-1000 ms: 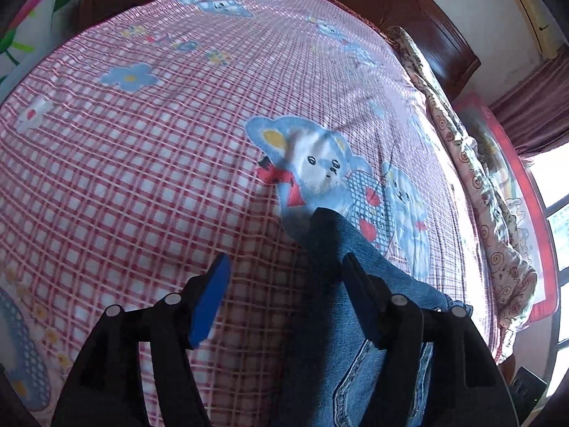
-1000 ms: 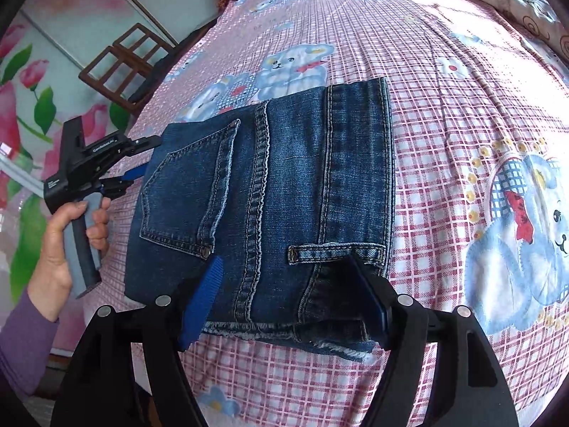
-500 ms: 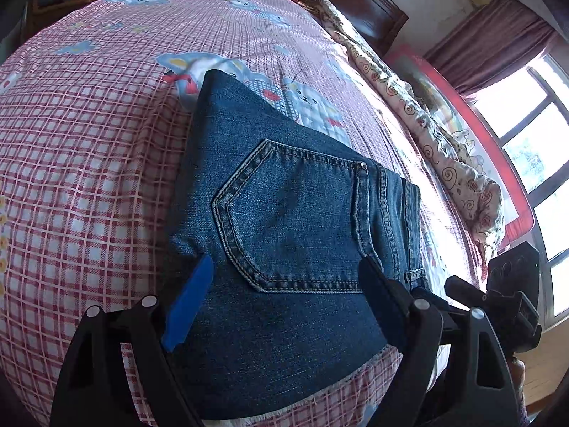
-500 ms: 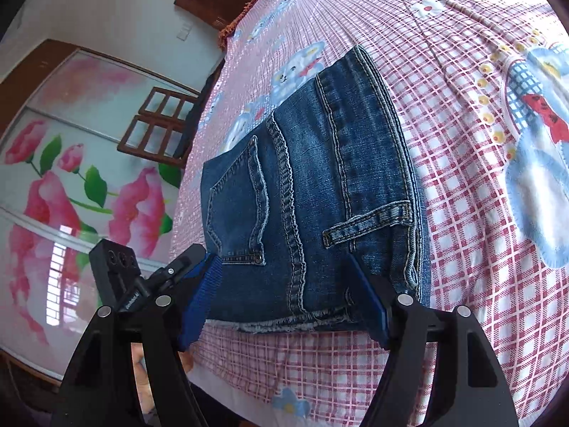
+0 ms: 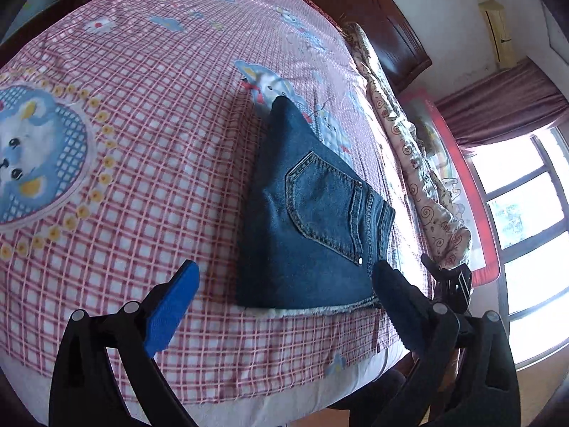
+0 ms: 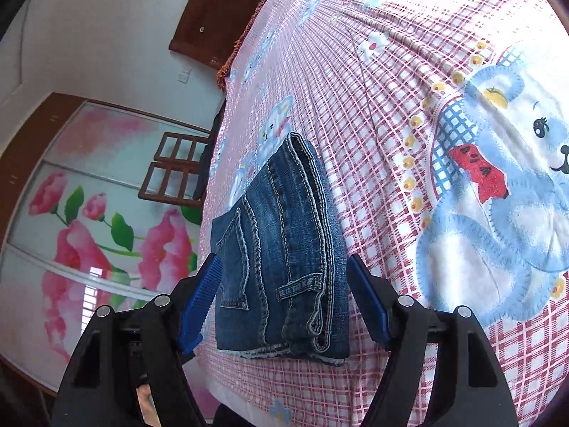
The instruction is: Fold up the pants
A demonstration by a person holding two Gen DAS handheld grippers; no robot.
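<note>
Bed: fills most of both wrist views, spread with a pink checked sheet printed with blue bears; it lies ahead of and under both tools, and its near edge runs just in front of the fingers.
Headboard: dark wood, at the far end of the bed, well ahead of the left tool and to its right.
Rolled quilt: cream with swirl print, along the bed's side to the right of the left tool, beyond the pants.
Wardrobe door: glass panel with pink flowers, off to the left of the right tool, past the bed's side.
Window: bright, far right of the left tool.
Pants: dark blue jeans folded into a compact block, lying flat on the bed near its front edge; back pocket faces up, frayed hem at the near side. In the left wrist view they sit ahead of the tool, closer to its right finger. In the right wrist view the pants lie straight ahead, between the two fingers.
Left tool: fingers spread wide, released, gripping nothing; the blue pad is well left of the denim.
Right tool: fingers apart on either side of the folded block, released; whether the pads touch the denim I cannot tell.
</note>
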